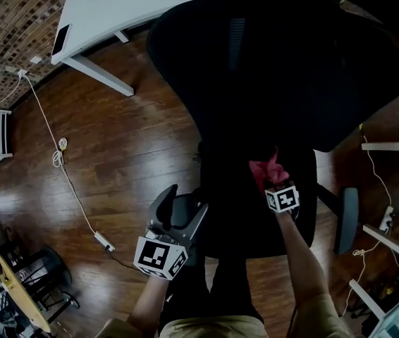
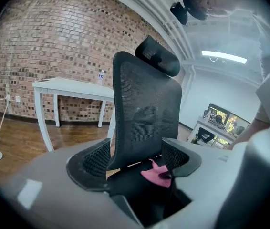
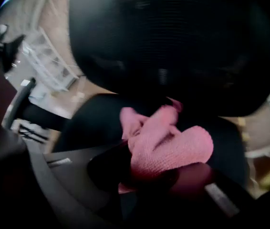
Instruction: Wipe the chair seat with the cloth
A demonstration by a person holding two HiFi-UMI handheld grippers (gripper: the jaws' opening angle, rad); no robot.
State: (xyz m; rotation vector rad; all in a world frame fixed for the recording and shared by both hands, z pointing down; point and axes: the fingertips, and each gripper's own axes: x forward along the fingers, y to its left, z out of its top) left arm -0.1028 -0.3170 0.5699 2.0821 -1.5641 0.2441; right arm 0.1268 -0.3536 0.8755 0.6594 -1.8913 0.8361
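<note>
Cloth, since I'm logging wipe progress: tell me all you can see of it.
The cloth is pink, with a fine knitted weave. It is bunched into folds and clamped in the right gripper, its loose end sticking out ahead of the jaws. It sits over the black seat, near the backrest; whether it presses on the seat cannot be told.

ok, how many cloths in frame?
1. The pink cloth is clamped in the right gripper, over the black chair seat. The left gripper is open and empty. The backrest could hide others.
</note>
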